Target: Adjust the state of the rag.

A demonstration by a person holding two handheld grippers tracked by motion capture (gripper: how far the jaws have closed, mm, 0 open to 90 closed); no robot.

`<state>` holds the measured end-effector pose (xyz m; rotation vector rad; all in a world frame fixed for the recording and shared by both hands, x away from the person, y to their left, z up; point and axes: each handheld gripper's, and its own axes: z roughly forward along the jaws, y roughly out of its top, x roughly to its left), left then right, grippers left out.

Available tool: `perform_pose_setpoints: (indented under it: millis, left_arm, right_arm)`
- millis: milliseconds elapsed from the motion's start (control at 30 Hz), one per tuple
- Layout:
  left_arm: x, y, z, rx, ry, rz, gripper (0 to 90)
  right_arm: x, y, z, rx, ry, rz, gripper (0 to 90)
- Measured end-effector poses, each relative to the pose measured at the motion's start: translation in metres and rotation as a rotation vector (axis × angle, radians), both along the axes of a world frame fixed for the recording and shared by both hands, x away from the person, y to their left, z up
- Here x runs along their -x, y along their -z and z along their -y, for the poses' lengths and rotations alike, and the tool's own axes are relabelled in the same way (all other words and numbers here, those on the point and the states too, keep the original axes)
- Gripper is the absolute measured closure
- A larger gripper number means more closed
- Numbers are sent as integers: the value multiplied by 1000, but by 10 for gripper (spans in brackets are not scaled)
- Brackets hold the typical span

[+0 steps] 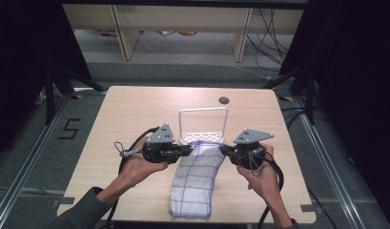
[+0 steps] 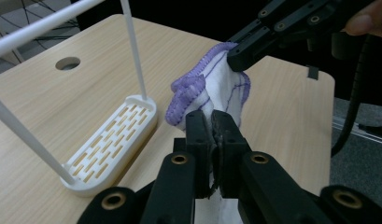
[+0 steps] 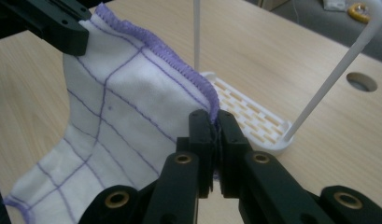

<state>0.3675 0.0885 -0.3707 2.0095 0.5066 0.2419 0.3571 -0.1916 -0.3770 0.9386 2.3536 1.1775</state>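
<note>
The tabletop (image 1: pixel 135 109) is light wood with a round cable hole near its far edge. On the floor to the left of it, black tape forms the digit "5". Near the middle of the tabletop stands a white wire rack (image 1: pixel 203 125) with a slotted base and a tall hoop. Just in front of the rack lies the cloth (image 1: pixel 195 186), white with thin purple grid lines and a purple stitched edge. Its near part lies flat on the tabletop, toward the front edge, and its far end is lifted and stretched between the two grippers. The left gripper (image 1: pixel 189 150) has its fingers (image 2: pixel 200 135) closed on the left far corner of the cloth. The right gripper (image 1: pixel 224 150) has its fingers (image 3: pixel 200 130) closed on the right far corner, at the purple edge.
</note>
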Motion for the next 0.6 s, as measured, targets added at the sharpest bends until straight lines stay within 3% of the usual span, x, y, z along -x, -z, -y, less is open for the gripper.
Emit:
perform_pose_setpoints:
  millis: [267, 300, 333, 600]
  left_arm:
    - [0, -30, -1, 33, 8, 27, 857]
    - [0, -33, 0, 53, 9, 28, 857]
    - [0, -37, 0, 43, 4, 30, 857]
    - [-10, -59, 1, 89, -15, 56, 857]
  right_arm:
    - [4, -35, 1, -10, 5, 68, 871]
    - [2, -40, 2, -2, -2, 81, 871]
    - [1, -44, 1, -8, -1, 97, 871]
    - [-11, -79, -2, -11, 14, 131, 871]
